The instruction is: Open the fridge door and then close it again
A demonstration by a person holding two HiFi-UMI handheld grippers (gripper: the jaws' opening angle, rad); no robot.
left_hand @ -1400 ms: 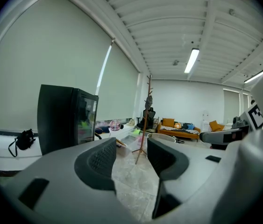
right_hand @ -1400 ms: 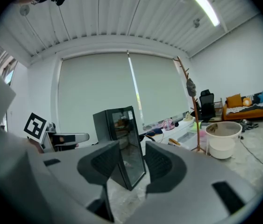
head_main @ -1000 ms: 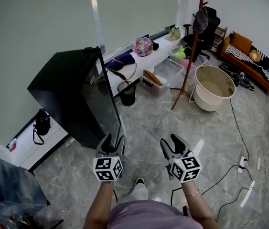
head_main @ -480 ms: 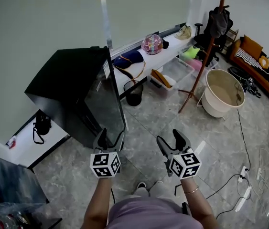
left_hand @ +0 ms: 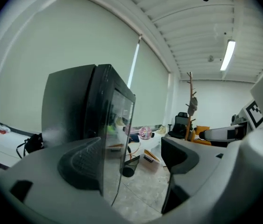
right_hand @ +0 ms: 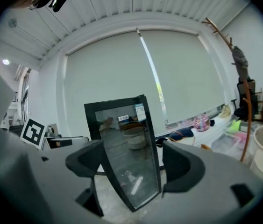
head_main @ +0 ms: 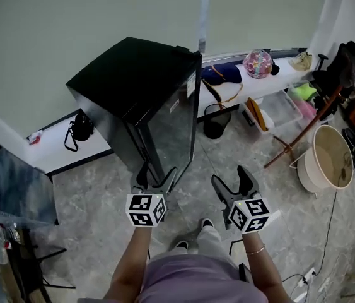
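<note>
Left gripper [head_main: 156,177], right gripper [head_main: 234,182]: jaws opening, nothing gripped, aimed at shut fridge door [head_main: 176,122] to catch its edge.

Soft, even daylight filters through the drawn roller blinds [right_hand: 122,69], with a bright strip at their gap; a ceiling tube lamp [left_hand: 228,55] is lit. Shadows on the floor [head_main: 243,150] are faint. The glass fridge door [right_hand: 131,162] mirrors the room palely. Both gripper views bend strongly, dark-cornered, with blurred foregrounds; the head view is sharp.
</note>
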